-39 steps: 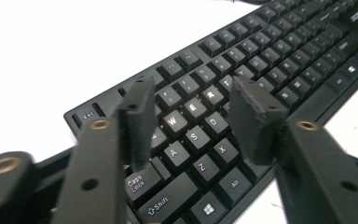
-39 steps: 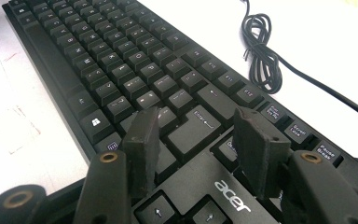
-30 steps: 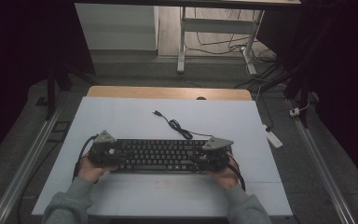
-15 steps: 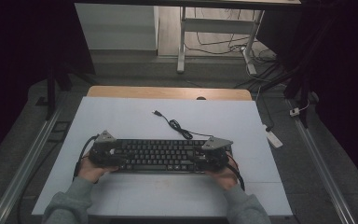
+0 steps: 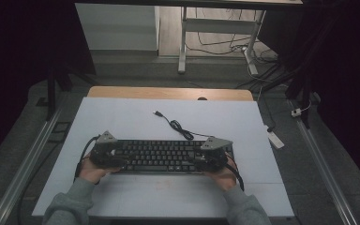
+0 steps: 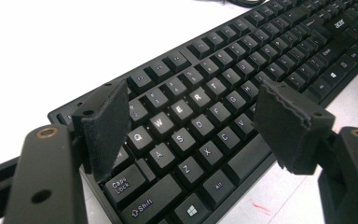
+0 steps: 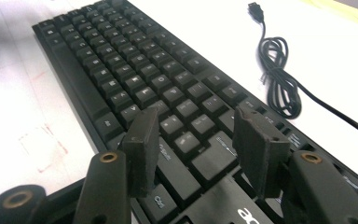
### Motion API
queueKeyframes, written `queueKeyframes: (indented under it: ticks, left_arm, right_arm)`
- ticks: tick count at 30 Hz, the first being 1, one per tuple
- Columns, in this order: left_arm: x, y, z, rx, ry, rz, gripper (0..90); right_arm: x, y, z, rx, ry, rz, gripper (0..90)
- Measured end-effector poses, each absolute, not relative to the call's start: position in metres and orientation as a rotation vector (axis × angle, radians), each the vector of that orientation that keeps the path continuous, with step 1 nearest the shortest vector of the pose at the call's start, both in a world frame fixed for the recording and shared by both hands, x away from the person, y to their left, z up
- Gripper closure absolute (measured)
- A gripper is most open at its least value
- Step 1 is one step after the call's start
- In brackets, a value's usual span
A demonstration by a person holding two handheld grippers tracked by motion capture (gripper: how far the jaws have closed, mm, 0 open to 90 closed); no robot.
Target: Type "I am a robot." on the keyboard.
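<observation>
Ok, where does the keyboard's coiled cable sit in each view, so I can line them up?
High view: coiled cable lies on the white table, just behind the keyboard, right of centre.
Left gripper view: only a sliver at the top edge.
Right gripper view: upper right, beyond the keyboard's far edge.
Shared landmark: the black keyboard.

Lab or office workspace, white-topped table (image 5: 122, 117), desk frame (image 5: 183, 42) behind, floor cables (image 5: 225, 44) (dim surroundings)

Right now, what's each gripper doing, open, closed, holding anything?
Left gripper: open above the keyboard, jaws have just been opening, holding nothing.
Right gripper: open over the keyboard, holding nothing.
</observation>
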State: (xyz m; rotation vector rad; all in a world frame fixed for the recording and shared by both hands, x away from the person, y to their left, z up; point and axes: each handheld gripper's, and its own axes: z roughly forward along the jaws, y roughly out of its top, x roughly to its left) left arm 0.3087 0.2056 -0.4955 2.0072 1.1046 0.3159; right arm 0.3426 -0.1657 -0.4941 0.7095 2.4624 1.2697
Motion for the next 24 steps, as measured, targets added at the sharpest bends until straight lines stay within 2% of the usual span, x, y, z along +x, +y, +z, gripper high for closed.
queueKeyframes:
  ticks: [8,15,18,24]
  left_arm:
    - [0.309,0.204,-0.497,2.018,1.105,0.315,27.1]
    - [0.309,0.203,-0.497,2.027,1.101,0.315,27.1]
    - [0.309,0.203,-0.497,2.028,1.1,0.315,27.1]
    - [0.309,0.201,-0.498,2.036,1.097,0.315,27.0]
  right_arm:
    - [0.341,-0.159,-0.492,0.689,2.476,1.287,51.9]
    - [0.34,-0.154,-0.492,0.663,2.496,1.296,57.5]
    - [0.339,-0.153,-0.492,0.648,2.508,1.307,64.9]
    - [0.337,-0.15,-0.49,0.597,2.546,1.309,85.3]
